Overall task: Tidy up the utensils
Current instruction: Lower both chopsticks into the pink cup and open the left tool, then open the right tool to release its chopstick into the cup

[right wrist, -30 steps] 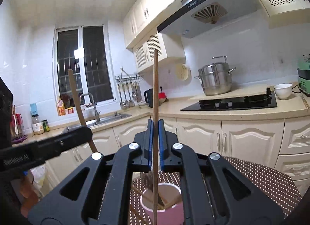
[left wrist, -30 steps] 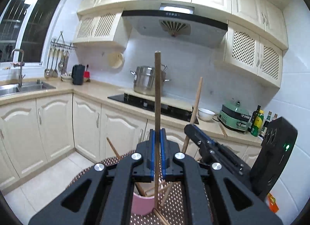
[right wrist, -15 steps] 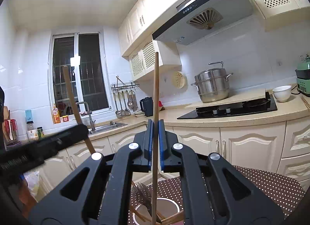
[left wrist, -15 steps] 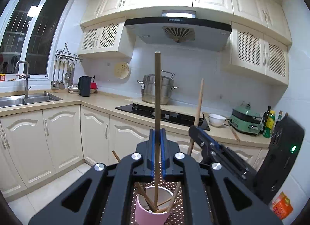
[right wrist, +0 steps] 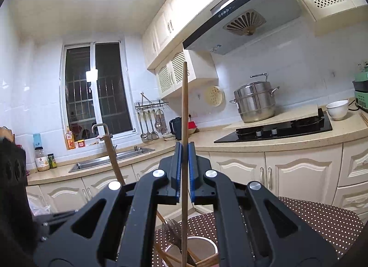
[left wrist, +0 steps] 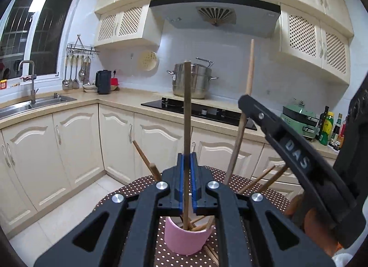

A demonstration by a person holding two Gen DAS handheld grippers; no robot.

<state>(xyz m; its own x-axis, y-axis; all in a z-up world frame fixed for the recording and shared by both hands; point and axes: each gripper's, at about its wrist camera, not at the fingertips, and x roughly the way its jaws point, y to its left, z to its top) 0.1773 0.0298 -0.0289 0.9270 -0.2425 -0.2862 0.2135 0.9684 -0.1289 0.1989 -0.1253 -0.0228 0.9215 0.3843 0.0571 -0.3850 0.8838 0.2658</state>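
While clamped upright, chopstick [left wrist: 187, 129], left gripper [left wrist: 188, 175], above cup [left wrist: 187, 239]

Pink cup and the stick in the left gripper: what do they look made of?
Pink cup: smooth matte wall, thick rim; ceramic or plastic, can't tell which. Stick in the left gripper: brown, dull, unvarnished, likely wood or bamboo.
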